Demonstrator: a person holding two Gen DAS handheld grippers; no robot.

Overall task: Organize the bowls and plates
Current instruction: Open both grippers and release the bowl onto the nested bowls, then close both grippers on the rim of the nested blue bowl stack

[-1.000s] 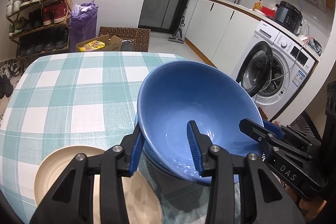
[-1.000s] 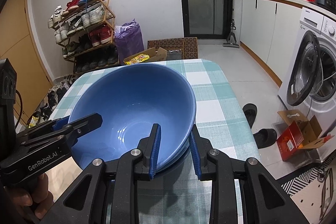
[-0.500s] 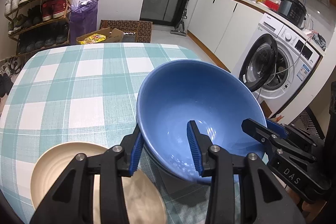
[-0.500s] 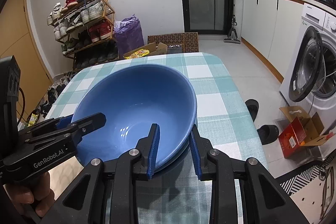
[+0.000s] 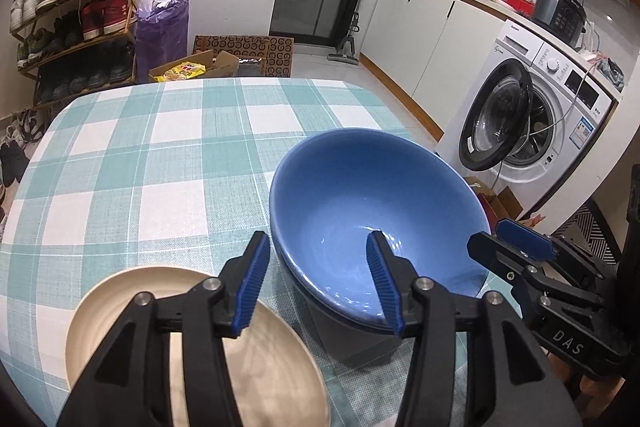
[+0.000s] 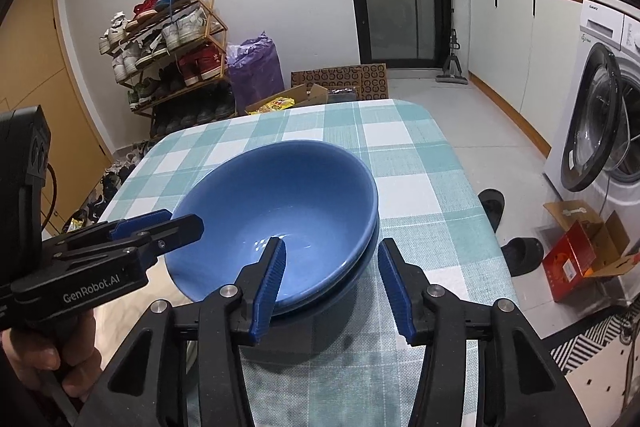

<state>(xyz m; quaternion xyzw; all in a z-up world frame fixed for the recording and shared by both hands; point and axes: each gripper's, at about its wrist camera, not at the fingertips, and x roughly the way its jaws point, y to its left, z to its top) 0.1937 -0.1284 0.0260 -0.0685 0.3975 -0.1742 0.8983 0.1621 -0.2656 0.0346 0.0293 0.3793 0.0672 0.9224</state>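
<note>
A blue bowl (image 5: 360, 211) sits nested in a second blue bowl on the checked tablecloth (image 5: 152, 163); it also shows in the right wrist view (image 6: 296, 203). My left gripper (image 5: 316, 283) is open, its fingers astride the bowl's near left rim without gripping. My right gripper (image 6: 332, 287) is open, astride the bowl's near right rim. A cream plate (image 5: 168, 311) lies on the table left of the bowls, under my left gripper.
The table's right edge runs close beside the bowls. A washing machine (image 5: 536, 119) with its door open stands to the right. A red cardboard box (image 6: 580, 255) and slippers (image 6: 520, 251) lie on the floor. A shoe rack (image 5: 72, 3) stands behind the table.
Both grippers have opened and let go of the top blue bowl. It has come down level into the lower bowl.
</note>
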